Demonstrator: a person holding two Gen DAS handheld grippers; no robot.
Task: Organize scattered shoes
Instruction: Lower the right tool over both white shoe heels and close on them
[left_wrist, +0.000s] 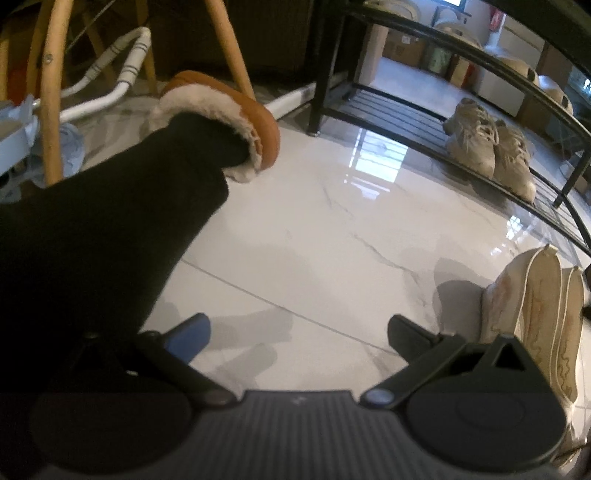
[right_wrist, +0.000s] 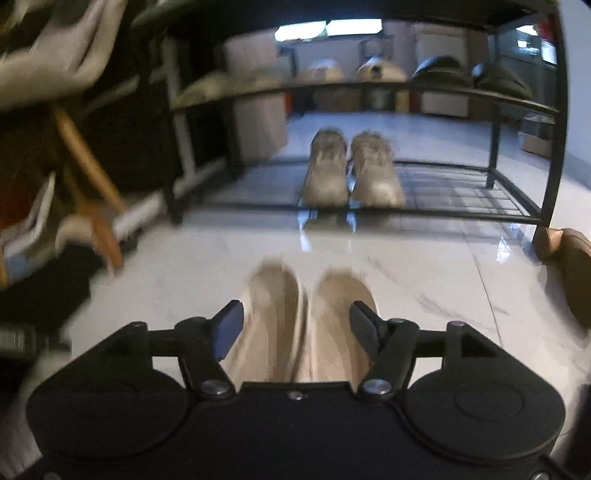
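Cream shoes (right_wrist: 299, 325) between right hand-held gripper (right_wrist: 297, 325) fingers, edge-on leftward (left_wrist: 535, 325).

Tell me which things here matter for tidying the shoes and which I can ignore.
For the job: cream pair between the right gripper fingers, beige sneakers already on the rack, brown shoe on the floor, open left gripper.

Ignore: chair legs, white tubing, boxes, worn slipper.

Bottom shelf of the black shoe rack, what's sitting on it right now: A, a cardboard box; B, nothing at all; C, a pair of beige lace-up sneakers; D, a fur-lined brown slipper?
C: a pair of beige lace-up sneakers stands side by side on the bottom shelf of the rack, toes toward the camera.
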